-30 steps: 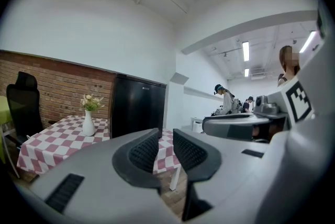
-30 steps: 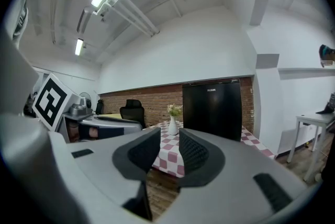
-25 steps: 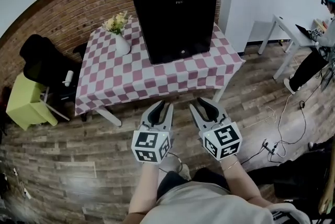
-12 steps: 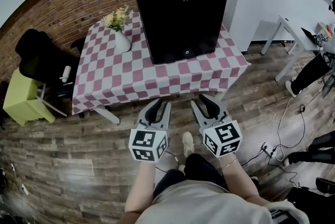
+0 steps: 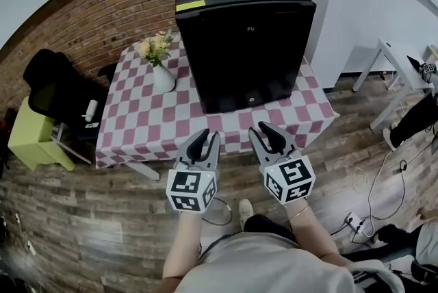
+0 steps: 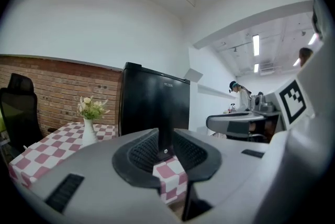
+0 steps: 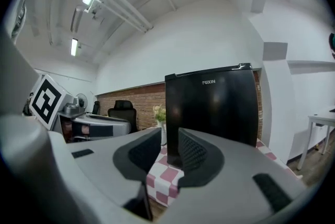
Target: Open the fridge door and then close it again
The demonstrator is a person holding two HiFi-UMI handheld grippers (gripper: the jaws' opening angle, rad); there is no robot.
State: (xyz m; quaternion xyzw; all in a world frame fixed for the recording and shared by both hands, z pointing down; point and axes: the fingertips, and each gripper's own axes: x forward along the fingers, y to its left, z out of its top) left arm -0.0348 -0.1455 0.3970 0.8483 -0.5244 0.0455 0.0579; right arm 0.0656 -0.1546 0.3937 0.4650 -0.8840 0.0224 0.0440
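Fridge [image 5: 245,38] shut, bare tablecloth [image 5: 157,127] strip in front

Head view steeply down; both gripper views level toward fridge [image 5: 243,45]

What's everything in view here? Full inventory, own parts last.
mini fridge: one, black, door shut, on the table
table: one, pink-and-white checked cloth, by the brick wall
vase of flowers: one, white vase, on the table left of the mini fridge
office chair: one, black, left of the table
chair: one, yellow-green, far left
desk: one, white, far right
person: one, dark trousers, by the desk, mostly cut off
power strip: one, white, on the floor at right, cables around it
left gripper: one, grey, fingers apart, nothing between
right gripper: one, grey, fingers apart but just been closing slightly, nothing between
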